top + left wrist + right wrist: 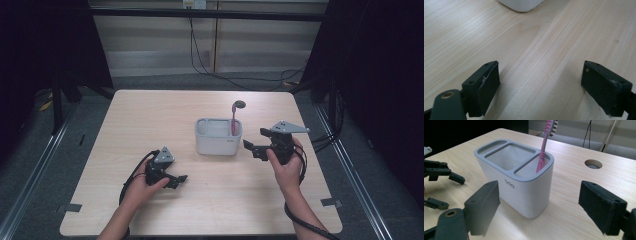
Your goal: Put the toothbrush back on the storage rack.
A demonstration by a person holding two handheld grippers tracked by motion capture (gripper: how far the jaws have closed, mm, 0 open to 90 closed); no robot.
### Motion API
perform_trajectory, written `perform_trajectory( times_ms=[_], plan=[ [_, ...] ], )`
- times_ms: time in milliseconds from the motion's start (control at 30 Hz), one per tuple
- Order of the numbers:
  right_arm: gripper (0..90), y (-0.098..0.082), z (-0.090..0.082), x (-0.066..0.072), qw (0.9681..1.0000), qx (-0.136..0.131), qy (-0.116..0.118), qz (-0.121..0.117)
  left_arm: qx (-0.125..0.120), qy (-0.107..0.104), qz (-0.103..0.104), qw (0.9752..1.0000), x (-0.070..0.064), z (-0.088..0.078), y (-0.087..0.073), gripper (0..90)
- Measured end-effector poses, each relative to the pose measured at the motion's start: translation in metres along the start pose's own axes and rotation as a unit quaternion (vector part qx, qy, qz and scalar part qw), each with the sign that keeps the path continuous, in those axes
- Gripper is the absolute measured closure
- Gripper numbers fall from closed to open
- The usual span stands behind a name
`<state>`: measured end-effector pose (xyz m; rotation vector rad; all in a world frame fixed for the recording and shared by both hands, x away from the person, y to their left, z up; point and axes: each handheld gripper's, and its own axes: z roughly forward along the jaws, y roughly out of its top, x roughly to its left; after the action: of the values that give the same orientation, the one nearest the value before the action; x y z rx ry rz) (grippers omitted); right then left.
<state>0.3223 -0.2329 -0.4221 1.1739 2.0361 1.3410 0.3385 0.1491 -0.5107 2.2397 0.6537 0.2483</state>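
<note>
Pale wood table (pixel 150 120) — toothbrush (pixel 543 150) stood upright in the holder (pixel 524 192).
It lay just ahead of my right tongs (pixel 544 207); both tongs (pixel 541 87) gaped, empty.

We see the toothbrush (pixel 234 120) standing in the holder's (pixel 218 142) right compartment, mid-frame on the table (pixel 150 115); the hole (pixel 240 104) lies behind it.

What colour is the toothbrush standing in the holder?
Pink. The toothbrush stands in the end compartment of the white holder, clearest in the right gripper view.
</note>
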Motion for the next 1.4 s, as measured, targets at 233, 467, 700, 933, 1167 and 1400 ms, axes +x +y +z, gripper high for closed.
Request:
perform_trajectory(
  times_ms=[233, 467, 700, 933, 1167, 1400],
  plan=[
    [16.3, -0.004, -0.002, -0.001, 0.9999, 0.012, 0.005, -0.006, 0.0, 0.0, 0.001, 1.0, 0.0, 0.0, 0.0, 14.7],
    [16.2, -0.009, -0.002, -0.003, 0.9997, 0.021, 0.011, -0.007, 0.0, 0.0, 0.001, 1.0, 0.0, 0.0, 0.0, 14.7],
    [16.3, -0.015, -0.005, -0.007, 0.9995, 0.027, 0.014, -0.008, 0.001, 0.0, 0.001, 1.0, 0.0, 0.0, 0.0, 14.7],
    [16.2, -0.02, -0.008, -0.009, 0.9992, 0.035, 0.017, -0.011, 0.0, 0.0, 0.001, 1.0, 0.0, 0.0, 0.0, 14.7],
    [16.2, -0.025, -0.009, -0.011, 0.9989, 0.041, 0.02, -0.012, 0.0, 0.0, 0.001, 1.0, 0.0, 0.0, 0.0, 14.7],
    [16.2, -0.033, -0.01, -0.013, 0.9983, 0.053, 0.021, -0.011, 0.001, 0.0, 0.001, 1.0, 0.0, 0.0, 0.0, 14.7]
  ],
)
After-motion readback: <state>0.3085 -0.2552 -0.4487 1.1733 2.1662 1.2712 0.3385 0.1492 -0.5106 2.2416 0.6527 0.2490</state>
